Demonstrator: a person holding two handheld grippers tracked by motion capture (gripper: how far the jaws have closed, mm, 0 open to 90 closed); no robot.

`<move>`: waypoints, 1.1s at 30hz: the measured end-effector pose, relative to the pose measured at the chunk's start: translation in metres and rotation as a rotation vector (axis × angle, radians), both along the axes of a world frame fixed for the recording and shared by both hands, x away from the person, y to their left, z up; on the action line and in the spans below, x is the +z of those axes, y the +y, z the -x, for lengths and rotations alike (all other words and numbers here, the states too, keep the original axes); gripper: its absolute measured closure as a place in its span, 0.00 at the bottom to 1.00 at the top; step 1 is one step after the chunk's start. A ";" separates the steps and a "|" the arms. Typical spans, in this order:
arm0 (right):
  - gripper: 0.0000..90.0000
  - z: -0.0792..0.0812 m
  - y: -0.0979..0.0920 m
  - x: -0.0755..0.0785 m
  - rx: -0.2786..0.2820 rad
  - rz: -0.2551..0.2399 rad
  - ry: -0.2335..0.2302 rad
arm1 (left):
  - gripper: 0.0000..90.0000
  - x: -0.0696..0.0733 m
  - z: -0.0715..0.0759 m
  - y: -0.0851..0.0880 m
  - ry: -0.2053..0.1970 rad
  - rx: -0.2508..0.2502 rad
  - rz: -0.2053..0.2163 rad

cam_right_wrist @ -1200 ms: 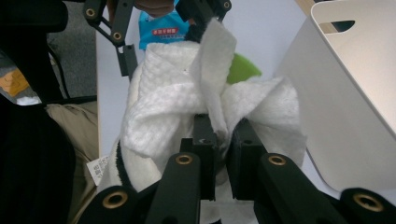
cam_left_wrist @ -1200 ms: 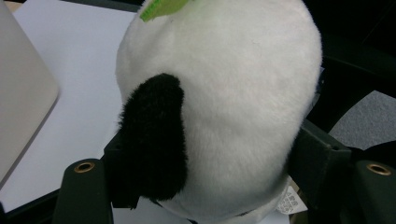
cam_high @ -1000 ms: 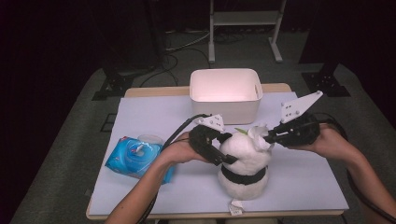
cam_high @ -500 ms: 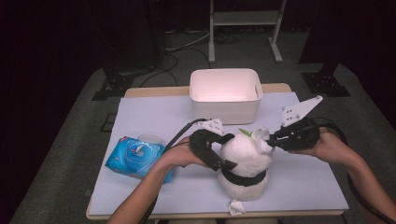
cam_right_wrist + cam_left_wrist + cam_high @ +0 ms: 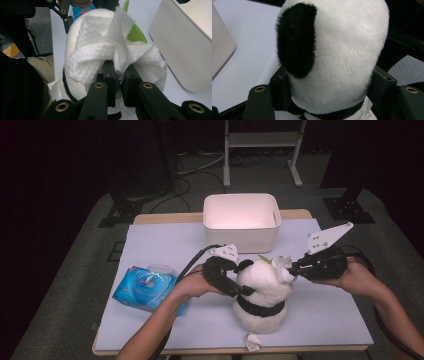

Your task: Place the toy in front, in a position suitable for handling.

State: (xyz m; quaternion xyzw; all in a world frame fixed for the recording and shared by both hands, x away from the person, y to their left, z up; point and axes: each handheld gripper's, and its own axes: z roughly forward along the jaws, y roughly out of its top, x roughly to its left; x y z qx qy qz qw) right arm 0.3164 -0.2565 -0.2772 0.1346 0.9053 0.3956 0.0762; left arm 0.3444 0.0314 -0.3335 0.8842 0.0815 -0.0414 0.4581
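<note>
A black-and-white panda plush (image 5: 262, 290) sits upright on the table near the front edge. My left gripper (image 5: 240, 282) reaches in from the left. Its jaws have just been closing and now press on both sides of the plush's head (image 5: 337, 57). My right gripper (image 5: 295, 267) comes in from the right, shut on a crumpled white wipe (image 5: 100, 50). It holds the wipe (image 5: 282, 265) against the top of the plush (image 5: 75, 25). A green leaf (image 5: 135, 35) sticks up from the head beside the wipe.
A white bin (image 5: 240, 220) stands open just behind the plush, close to the right gripper's side (image 5: 190, 45). A blue pack of wipes (image 5: 145, 287) lies left of my left hand. The pale mat (image 5: 165, 245) covers the tabletop.
The right gripper has shifted the wipe a little on the plush's head. The left hand and the plush have stayed where they were.
</note>
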 end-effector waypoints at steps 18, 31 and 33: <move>0.92 0.002 -0.018 -0.024 -0.046 -0.008 0.035 | 0.34 -0.005 -0.002 0.006 0.012 0.002 0.034; 0.92 0.001 0.001 0.008 0.013 -0.004 -0.011 | 0.34 0.012 0.005 0.005 -0.061 -0.025 -0.035; 0.91 0.001 0.009 0.013 0.029 0.000 -0.027 | 0.34 0.010 0.005 0.005 -0.062 -0.026 -0.032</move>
